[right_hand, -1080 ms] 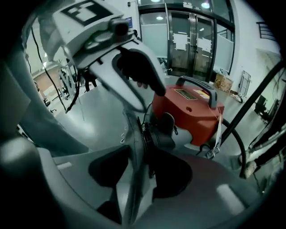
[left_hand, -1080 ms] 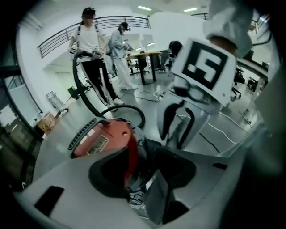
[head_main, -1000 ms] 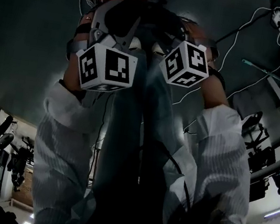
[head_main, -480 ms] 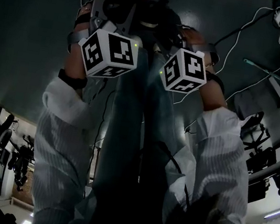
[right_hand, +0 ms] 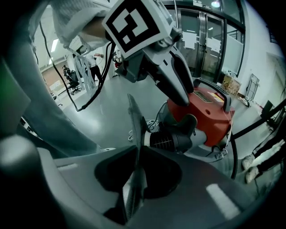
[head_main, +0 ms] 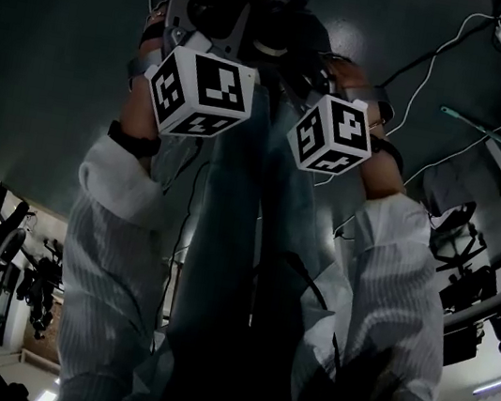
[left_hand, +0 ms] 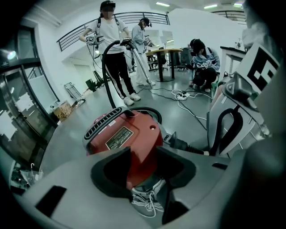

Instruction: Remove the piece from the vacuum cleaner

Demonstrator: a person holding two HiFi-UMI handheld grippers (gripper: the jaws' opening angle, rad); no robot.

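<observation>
Right gripper view shows the change: the right gripper point(right_hand: 136, 150) has just been drawing its jaws in, and they now pinch a thin grey strip point(right_hand: 133, 120). The strip is seen edge-on, and it may be a flap or fabric, though I cannot tell what it belongs to.

The left gripper point(left_hand: 139, 154) has shifted farther off over the last second, toward the red hard-shell canister vacuum cleaner point(right_hand: 205, 112). Its jaws are spread, with the red shell showing in the gap beyond them and a grey laced shoe point(left_hand: 145, 201) below.

To my eye the grasp is only beginning, and nothing is off yet. I take the piece to be the black ribbed plastic hose fitting point(right_hand: 170, 141), seated in the near left side of the canister. Its long axis lies roughly level, running left to right. The ribbed end points left, away from the shell.
</observation>
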